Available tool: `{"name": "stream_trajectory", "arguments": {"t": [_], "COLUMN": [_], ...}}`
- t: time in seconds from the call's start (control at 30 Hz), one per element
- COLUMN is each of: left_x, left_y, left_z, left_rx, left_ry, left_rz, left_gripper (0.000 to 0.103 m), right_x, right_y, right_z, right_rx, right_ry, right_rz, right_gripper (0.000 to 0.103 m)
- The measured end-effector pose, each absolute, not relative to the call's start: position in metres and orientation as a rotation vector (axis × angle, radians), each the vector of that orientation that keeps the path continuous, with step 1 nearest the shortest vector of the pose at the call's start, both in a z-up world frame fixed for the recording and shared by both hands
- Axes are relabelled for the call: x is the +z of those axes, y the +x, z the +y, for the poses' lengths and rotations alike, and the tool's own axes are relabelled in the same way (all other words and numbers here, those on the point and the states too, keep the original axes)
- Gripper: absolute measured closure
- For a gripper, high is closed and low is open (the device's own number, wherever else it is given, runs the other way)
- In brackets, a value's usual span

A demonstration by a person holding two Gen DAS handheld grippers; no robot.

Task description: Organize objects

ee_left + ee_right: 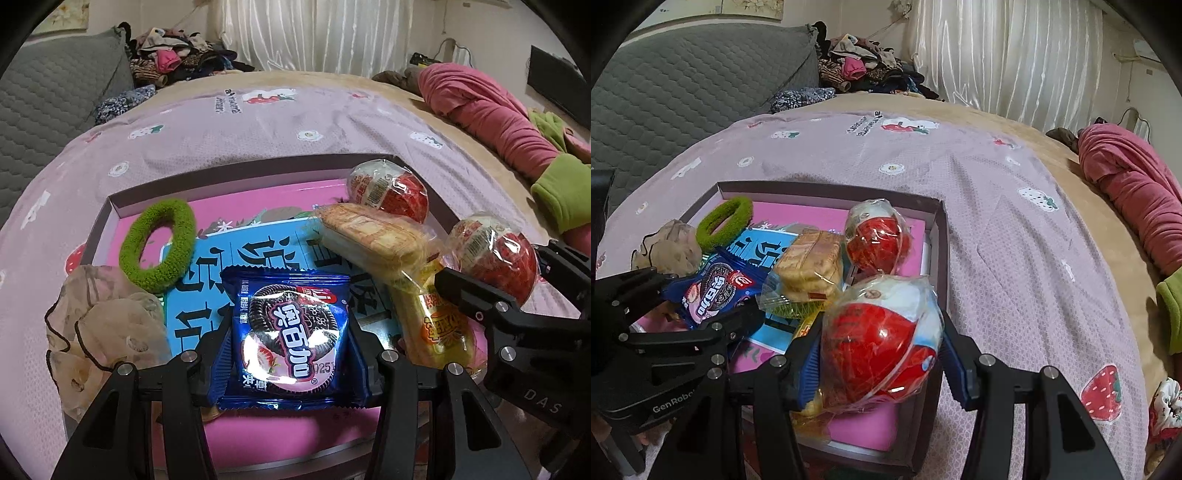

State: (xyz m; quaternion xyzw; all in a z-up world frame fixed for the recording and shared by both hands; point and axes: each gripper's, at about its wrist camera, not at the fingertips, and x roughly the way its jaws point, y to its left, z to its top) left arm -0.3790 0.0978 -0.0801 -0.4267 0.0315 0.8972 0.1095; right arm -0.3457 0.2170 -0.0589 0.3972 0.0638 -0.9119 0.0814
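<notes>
Both hands over the shallow grey cardboard box with the pink floor (114, 210), which sits on the lilac strawberry-print bedspread (258, 125).

Left fingers (291, 358) are clamped on the blue foil cookie packet (291, 332), bottom centre of the left view, held over the box's near edge. Right fingers (882, 365) are closed around the red-and-white plastic egg in clear wrap (882, 336), low centre of the right view, above the box's near right corner (pads look pressed into the wrap, though the contact is partly hidden).

Already in the box: a second wrapped egg (877, 236), a clear-wrapped sandwich biscuit (809, 266), a fuzzy green hair ring (159, 245), a beige sheer scrunchie (99, 325) at its left edge, and a light-blue printed booklet (192, 314) underneath.

My read: placing step, both items carried in. Next: lower each onto a free pink patch, then release. Egg may roll, so wedge it against the wall or the other egg.
</notes>
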Motion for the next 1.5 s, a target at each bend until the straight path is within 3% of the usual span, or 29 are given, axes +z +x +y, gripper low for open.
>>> {"name": "stream_trajectory", "arguments": {"t": [0.07, 0.2, 0.33, 0.6, 0.7, 1.07, 1.23, 1.5], "left_x": [-0.080, -0.080, -0.081, -0.078, -0.075, -0.036, -0.018, 0.006], "left_y": [-0.379, -0.379, -0.379, -0.378, -0.376, -0.353, -0.344, -0.318], "left_z": [0.098, 0.097, 0.097, 0.097, 0.095, 0.084, 0.079, 0.065], "left_rx": [2.636, 2.637, 2.640, 2.637, 2.659, 2.740, 2.822, 2.859], "left_ry": [-1.257, -1.263, -1.271, -1.271, -1.267, -1.145, -1.088, -1.045], "left_rz": [0.089, 0.093, 0.104, 0.087, 0.094, 0.024, 0.046, 0.014], "left_gripper": [0.049, 0.046, 0.036, 0.034, 0.025, 0.020, 0.009, 0.009], "right_x": [-0.059, -0.060, -0.060, -0.056, -0.052, -0.020, 0.000, 0.027], "right_y": [-0.345, -0.345, -0.345, -0.343, -0.343, -0.327, -0.315, -0.291], "right_z": [0.216, 0.215, 0.216, 0.216, 0.220, 0.231, 0.229, 0.224], "right_rx": [-2.725, -2.725, -2.734, -2.748, -2.766, -2.826, -2.846, -2.822], "right_ry": [1.187, 1.198, 1.201, 1.200, 1.187, 1.046, 0.954, 0.886], "right_rz": [0.201, 0.212, 0.221, 0.237, 0.219, 0.089, 0.059, -0.018], "right_gripper": [0.046, 0.032, 0.031, 0.029, 0.029, 0.013, 0.001, 0.001]}}
